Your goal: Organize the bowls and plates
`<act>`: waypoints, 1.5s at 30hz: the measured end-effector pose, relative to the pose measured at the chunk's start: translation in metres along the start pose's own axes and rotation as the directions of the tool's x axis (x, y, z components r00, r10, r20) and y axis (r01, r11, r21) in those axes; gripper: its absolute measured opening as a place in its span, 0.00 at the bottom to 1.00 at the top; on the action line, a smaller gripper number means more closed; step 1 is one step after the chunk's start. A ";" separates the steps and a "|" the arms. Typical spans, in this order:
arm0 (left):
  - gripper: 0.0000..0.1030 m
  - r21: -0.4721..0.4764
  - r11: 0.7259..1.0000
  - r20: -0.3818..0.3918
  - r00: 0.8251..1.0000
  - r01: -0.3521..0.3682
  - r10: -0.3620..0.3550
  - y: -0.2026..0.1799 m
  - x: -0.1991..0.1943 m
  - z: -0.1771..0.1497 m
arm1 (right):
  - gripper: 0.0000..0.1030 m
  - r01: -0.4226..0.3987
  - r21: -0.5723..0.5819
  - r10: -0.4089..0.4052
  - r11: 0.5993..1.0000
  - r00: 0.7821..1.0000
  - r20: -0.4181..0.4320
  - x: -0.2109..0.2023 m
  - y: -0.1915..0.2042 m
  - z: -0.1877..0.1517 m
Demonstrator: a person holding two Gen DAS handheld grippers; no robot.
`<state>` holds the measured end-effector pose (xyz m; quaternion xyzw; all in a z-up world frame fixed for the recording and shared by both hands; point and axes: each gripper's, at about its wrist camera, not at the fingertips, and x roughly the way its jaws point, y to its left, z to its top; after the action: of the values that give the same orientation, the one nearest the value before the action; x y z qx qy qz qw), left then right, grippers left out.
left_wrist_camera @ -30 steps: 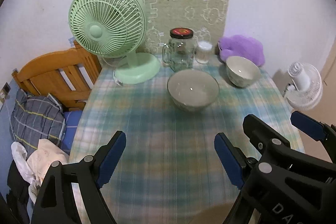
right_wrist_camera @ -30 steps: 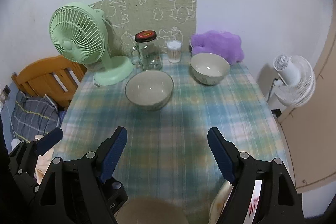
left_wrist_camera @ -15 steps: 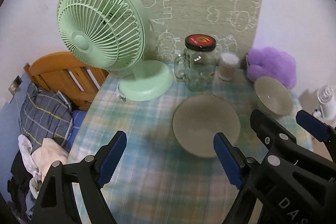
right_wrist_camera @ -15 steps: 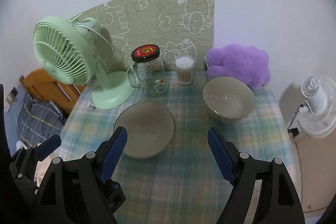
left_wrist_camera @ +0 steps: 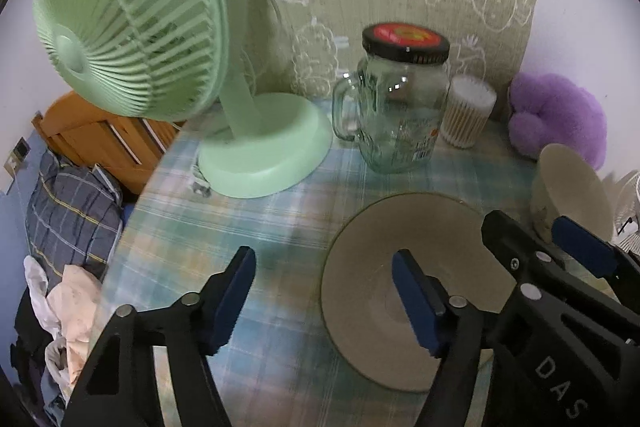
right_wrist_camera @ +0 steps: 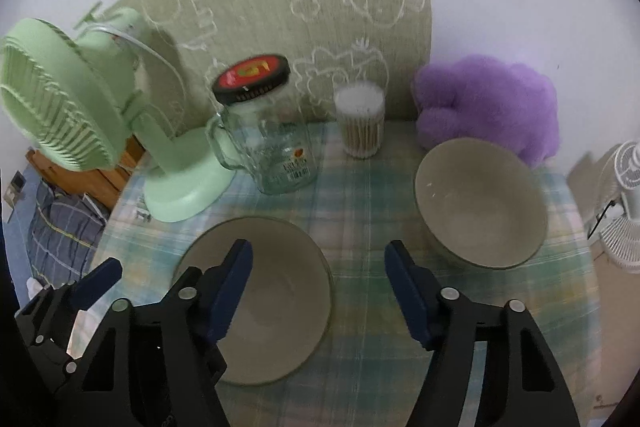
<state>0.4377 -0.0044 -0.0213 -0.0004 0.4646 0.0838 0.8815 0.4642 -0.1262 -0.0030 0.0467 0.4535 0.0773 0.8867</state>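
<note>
At the far left of your right-wrist view you can see a wooden bed frame (right_wrist_camera: 86, 179) with a blue plaid blanket (right_wrist_camera: 60, 227) below it, off the table's edge. The table wears a pale green-and-blue plaid cloth (right_wrist_camera: 360, 195), and a mint-green desk fan (right_wrist_camera: 80, 99) stands at its upper left corner. Right of the fan sits a glass mug jar (right_wrist_camera: 272, 143) with a red-and-black lid, then a small tub of cotton swabs (right_wrist_camera: 361, 121), then a purple plush toy (right_wrist_camera: 488, 103) — all along a reed mat (right_wrist_camera: 304, 7) propped against the white wall. Your left gripper (left_wrist_camera: 324, 293) is spread wide, holding nothing, its right finger over the near bowl (left_wrist_camera: 400, 291) at lower centre. Your right gripper (right_wrist_camera: 318, 281) is equally wide and empty, straddling that bowl's right rim. The second bowl (right_wrist_camera: 480, 203) rests at centre right, apart from the first. A white fan (right_wrist_camera: 624, 203) stands beyond the table at the right edge.
</note>
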 end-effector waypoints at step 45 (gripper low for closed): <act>0.25 0.027 0.998 -0.016 0.998 0.059 -0.059 -0.003 -0.052 -0.029 | 0.19 0.028 0.004 -0.028 1.000 0.998 -0.048 -0.048 0.007 -0.032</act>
<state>0.3857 -0.0176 0.0046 -0.0027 0.4720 0.0514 0.8801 0.4097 -0.1280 0.0172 0.0404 0.4754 0.0649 0.8765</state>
